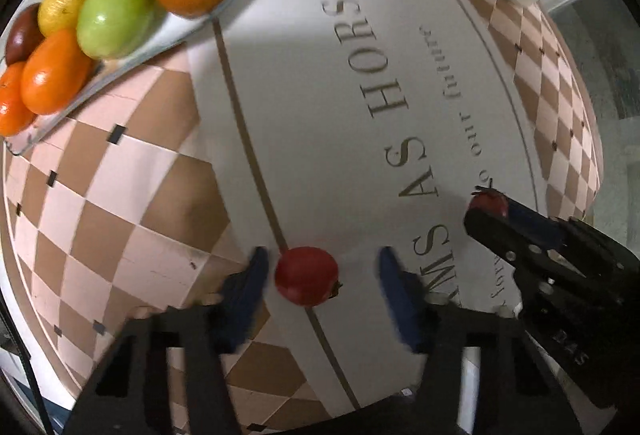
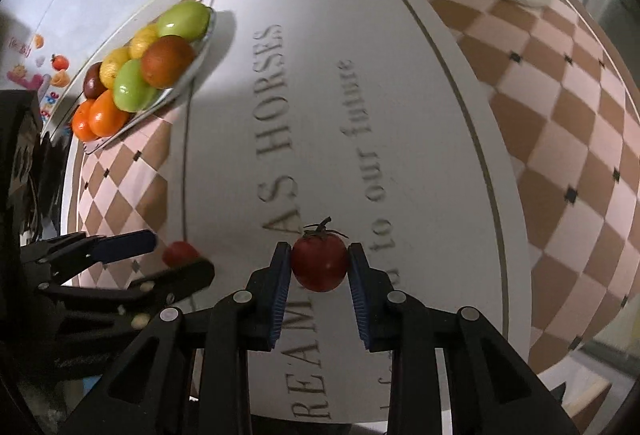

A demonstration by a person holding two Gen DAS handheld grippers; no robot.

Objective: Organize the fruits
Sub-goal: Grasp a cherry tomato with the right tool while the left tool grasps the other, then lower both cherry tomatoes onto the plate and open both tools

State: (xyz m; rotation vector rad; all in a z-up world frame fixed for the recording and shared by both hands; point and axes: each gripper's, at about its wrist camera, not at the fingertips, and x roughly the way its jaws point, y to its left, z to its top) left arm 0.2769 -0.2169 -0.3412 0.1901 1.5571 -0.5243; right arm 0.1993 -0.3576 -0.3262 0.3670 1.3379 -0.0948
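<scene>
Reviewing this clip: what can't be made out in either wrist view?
- Left wrist view: the second tomato is half hidden behind the right gripper.
- Both views: the tablecloth print is cut off by the grippers.
- Right wrist view: the wall stickers are too small and blurred to read.

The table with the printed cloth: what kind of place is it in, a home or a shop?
Probably a home dining or kitchen table. The checkered tablecloth with decorative lettering, the glass plate piled with fruit, and cartoon stickers on the wall behind suggest a household, though little of the room shows.
</scene>
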